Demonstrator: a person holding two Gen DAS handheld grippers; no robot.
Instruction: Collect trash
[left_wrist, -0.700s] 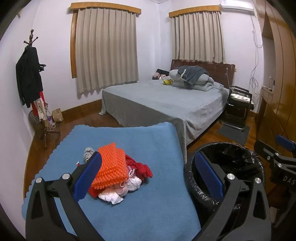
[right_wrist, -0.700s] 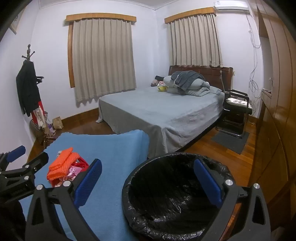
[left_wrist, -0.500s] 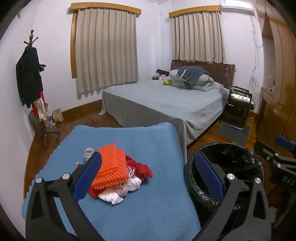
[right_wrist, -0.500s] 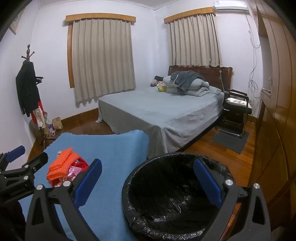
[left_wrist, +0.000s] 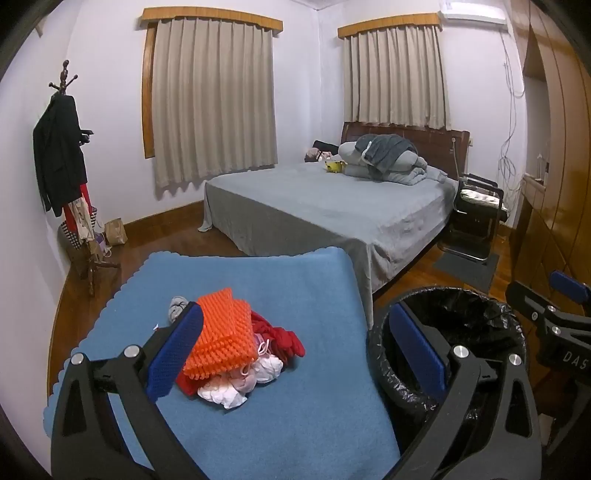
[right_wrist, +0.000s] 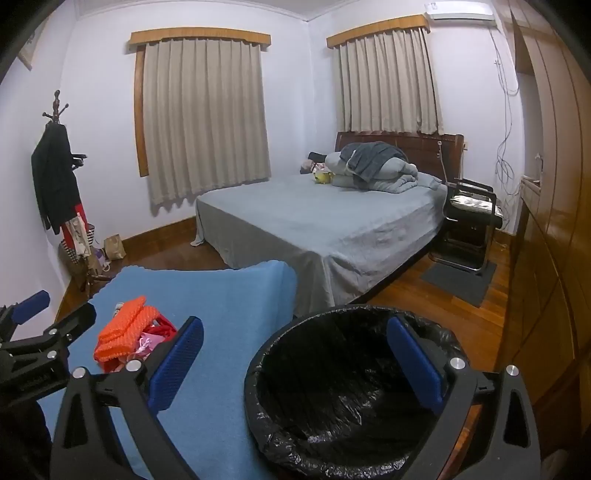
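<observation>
Trash pile on the blue surface, bin beside it

Trash pile sits on the blue surface, orange spiky piece on top; black-lined bin stands just right of it; left tongs spread wide, holding nothing, over the pile; right tongs spread wide too, above the bin rim; bed behind.

A matt blue cloth with a soft, slightly napped look covers the bench. The orange sheet on the trash pile is ribbed and bumpy, beside crumpled white tissue and red fabric. The bin liner is thin, crinkled, glossy black plastic. The floor is polished wood; the bedsheet is matt grey cloth.
</observation>
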